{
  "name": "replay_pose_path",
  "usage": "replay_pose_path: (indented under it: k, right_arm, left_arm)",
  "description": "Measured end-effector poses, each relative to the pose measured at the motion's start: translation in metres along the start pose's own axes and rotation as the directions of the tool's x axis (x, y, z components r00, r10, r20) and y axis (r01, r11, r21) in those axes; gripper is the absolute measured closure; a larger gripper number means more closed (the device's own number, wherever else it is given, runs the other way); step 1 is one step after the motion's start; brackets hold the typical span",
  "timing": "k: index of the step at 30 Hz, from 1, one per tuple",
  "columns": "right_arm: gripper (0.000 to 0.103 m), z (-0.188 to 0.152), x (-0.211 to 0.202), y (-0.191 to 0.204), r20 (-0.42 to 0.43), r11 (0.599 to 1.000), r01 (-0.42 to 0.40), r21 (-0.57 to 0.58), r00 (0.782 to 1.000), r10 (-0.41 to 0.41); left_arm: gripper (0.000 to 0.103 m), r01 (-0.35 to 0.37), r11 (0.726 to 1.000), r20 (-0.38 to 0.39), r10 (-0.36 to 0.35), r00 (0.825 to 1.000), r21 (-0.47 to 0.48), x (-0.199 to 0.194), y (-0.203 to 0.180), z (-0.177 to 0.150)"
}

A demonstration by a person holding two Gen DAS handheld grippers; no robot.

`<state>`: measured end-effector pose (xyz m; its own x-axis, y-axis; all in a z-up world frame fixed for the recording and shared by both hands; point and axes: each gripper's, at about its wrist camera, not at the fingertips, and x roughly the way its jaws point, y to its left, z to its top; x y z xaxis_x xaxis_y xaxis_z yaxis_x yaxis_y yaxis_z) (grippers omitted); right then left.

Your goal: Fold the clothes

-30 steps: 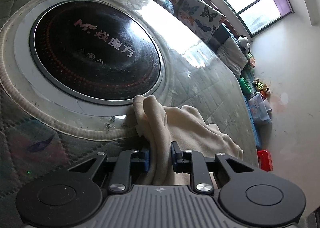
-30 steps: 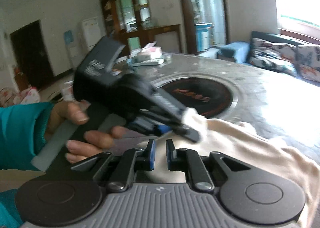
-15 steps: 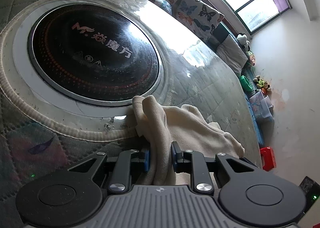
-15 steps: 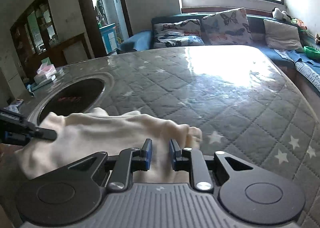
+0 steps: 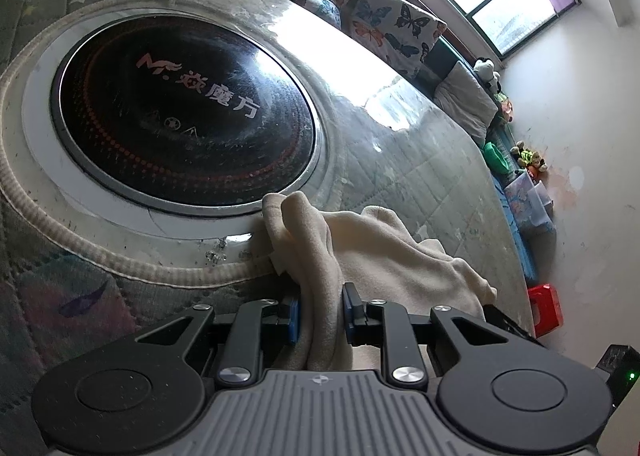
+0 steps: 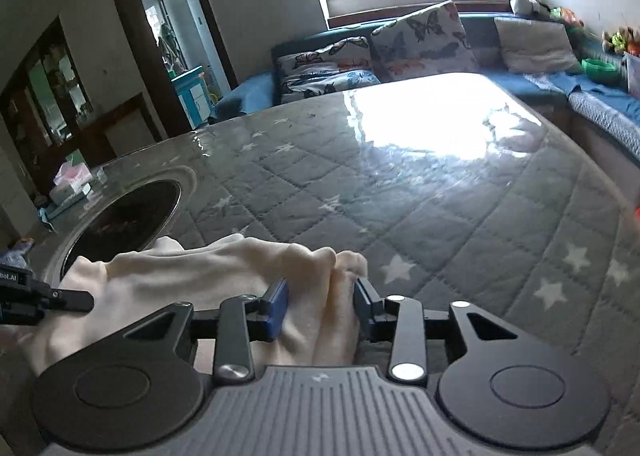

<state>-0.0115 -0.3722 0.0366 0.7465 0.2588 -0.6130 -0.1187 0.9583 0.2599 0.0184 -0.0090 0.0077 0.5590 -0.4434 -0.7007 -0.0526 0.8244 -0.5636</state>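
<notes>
Cream fleece garment (image 5: 384, 252) lies bunched on the quilted table (image 6: 420, 199), stretched between the two tools with its long axis running from one to the other. The left tool (image 5: 320, 316) is clamped on a thick gathered fold at one end, its blue pads pressed into the cloth, and that end sits just ahead of the tool against the pale rim of the round black hob (image 5: 180, 111) set into the table. The right tool (image 6: 320, 308) sits at the opposite end; its jaws are opening, with a bunched ridge of the same garment between them, and the pads look to stand slightly off the cloth on both sides. Seen from the right tool, the fabric runs away to its left toward the left tool's finger (image 6: 68, 300), while bare table lies ahead and to its right. My reading is that the right end is being released or re-gripped, so the next fold turns on this end-to-end line: the left tool holds one end fixed, and the right one is nearer the free end.
</notes>
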Motion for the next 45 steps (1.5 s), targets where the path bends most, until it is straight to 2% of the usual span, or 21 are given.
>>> replay_pose_path:
  k: [3, 5, 7, 10, 13, 18, 26, 35, 42, 45]
  right_arm:
    - [0.058, -0.001, 0.004, 0.001, 0.016, 0.999, 0.024, 0.031, 1.0, -0.025]
    - [0.06, -0.002, 0.005, 0.003, 0.017, 0.999, 0.025, 0.03, 1.0, -0.026]
    - [0.083, -0.002, 0.005, 0.006, 0.009, 1.0, 0.009, 0.025, 1.0, -0.009]
    - [0.091, -0.002, 0.002, 0.01, 0.018, 1.0, -0.011, 0.029, 1.0, 0.011]
    - [0.092, 0.001, -0.01, 0.01, 0.058, 0.999, -0.015, 0.031, 0.998, 0.014]
    - [0.093, 0.011, -0.036, 0.009, 0.136, 1.0, 0.003, 0.012, 0.991, -0.004]
    - [0.093, 0.033, -0.066, -0.023, 0.211, 0.993, 0.118, 0.023, 0.97, -0.12]
    - [0.093, 0.051, -0.078, -0.065, 0.23, 0.968, 0.245, 0.052, 0.94, -0.251]
    - [0.093, 0.051, -0.071, -0.095, 0.206, 0.939, 0.328, 0.101, 0.917, -0.342]
    - [0.092, 0.048, -0.06, -0.109, 0.167, 0.928, 0.352, 0.124, 0.914, -0.369]
  left_arm:
    - [0.08, -0.019, 0.999, -0.001, 0.019, 1.0, 0.028, 0.002, -0.005, 0.002]
    - [0.08, -0.034, 0.998, 0.004, 0.034, 0.999, 0.06, 0.002, -0.01, 0.002]
    - [0.081, -0.05, 0.994, 0.013, 0.049, 0.999, 0.1, 0.003, -0.016, 0.003]
    - [0.083, -0.072, 0.983, 0.028, 0.068, 0.997, 0.167, 0.003, -0.027, 0.004]
    - [0.084, -0.075, 0.97, 0.04, 0.068, 0.997, 0.23, 0.001, -0.041, 0.009]
    - [0.084, -0.04, 0.945, 0.044, 0.027, 0.999, 0.325, 0.013, -0.077, 0.015]
    - [0.084, 0.014, 0.914, 0.012, -0.021, 1.0, 0.405, 0.052, -0.13, 0.02]
    - [0.084, 0.067, 0.895, -0.046, -0.052, 0.998, 0.44, 0.106, -0.179, 0.017]
    - [0.084, 0.093, 0.886, -0.087, -0.059, 0.994, 0.455, 0.137, -0.193, 0.01]
    - [0.076, 0.074, 0.88, -0.09, -0.036, 0.995, 0.469, 0.144, -0.191, 0.01]
